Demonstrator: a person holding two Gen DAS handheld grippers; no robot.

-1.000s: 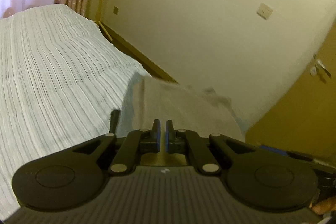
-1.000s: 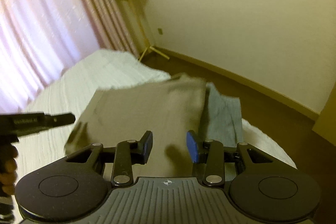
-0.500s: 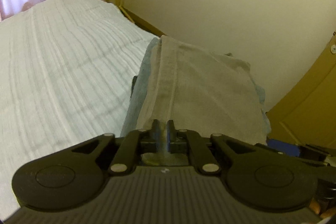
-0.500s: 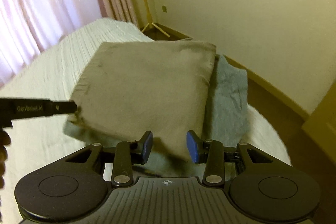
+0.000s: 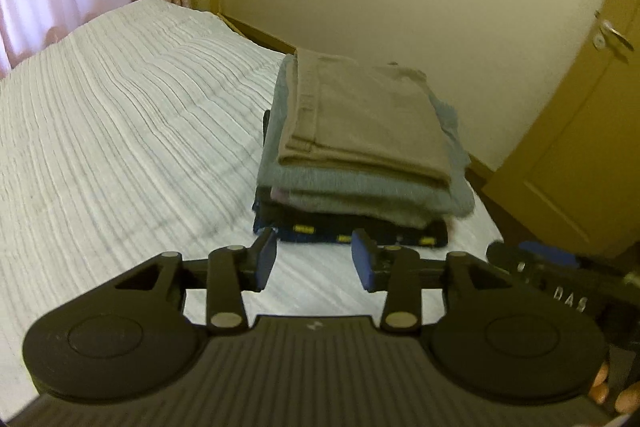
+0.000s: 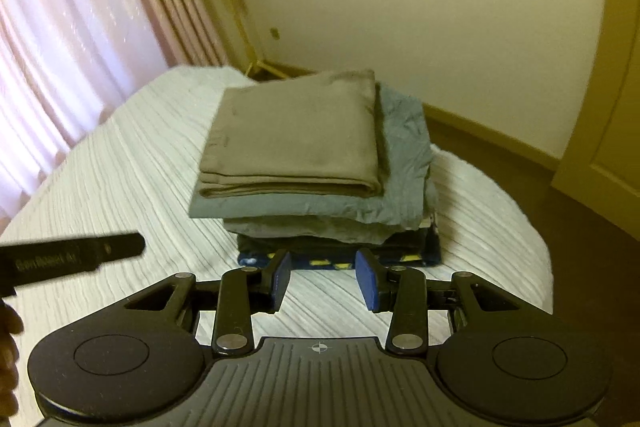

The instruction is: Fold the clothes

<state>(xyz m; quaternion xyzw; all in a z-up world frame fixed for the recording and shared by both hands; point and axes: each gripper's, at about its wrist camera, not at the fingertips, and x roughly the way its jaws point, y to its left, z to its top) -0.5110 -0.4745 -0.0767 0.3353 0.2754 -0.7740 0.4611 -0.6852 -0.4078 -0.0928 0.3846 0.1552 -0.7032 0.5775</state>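
Left wrist view: your left gripper [image 5: 314, 263] has its jaws spread wide with nothing between them. Just ahead of the jaws sits the stack of folded clothes [image 5: 360, 163] on the bed [image 5: 120, 131]. The blue pads [image 5: 266, 261] are apart from the stack's near edge; white striped bedcover shows through the gap.

Stack, top down: brown folded garment [image 5: 360, 119], squared off, folded edge facing you. Under it a grey-blue garment [image 5: 360, 187], wider than the brown one and sticking out past it on the right of the jaws. Then a paler grey layer, then a dark navy garment with yellow marks [image 5: 352, 233] at the bottom, touching the bedcover. A thin pink edge peeks out between the middle layers.

To the right of your left jaws, part of the other black tool body shows, lettering too blurred to read.

Right wrist view: your right gripper [image 6: 324, 279] also holds its jaws wide and empty. The same stack [image 6: 312, 163] lies straight ahead, just beyond the fingertips, not touched. Brown piece [image 6: 296, 135] on top; grey-blue one [image 6: 404, 163] rumpled and overhanging to the right of the jaws.

Left of the right jaws, one finger of the left tool [image 6: 72, 259] reaches in above the bedcover, well clear of the stack.

Beyond the stack: pink curtains [image 6: 80, 39], cream wall [image 6: 400, 7], wooden door [image 5: 580, 147] to the right.
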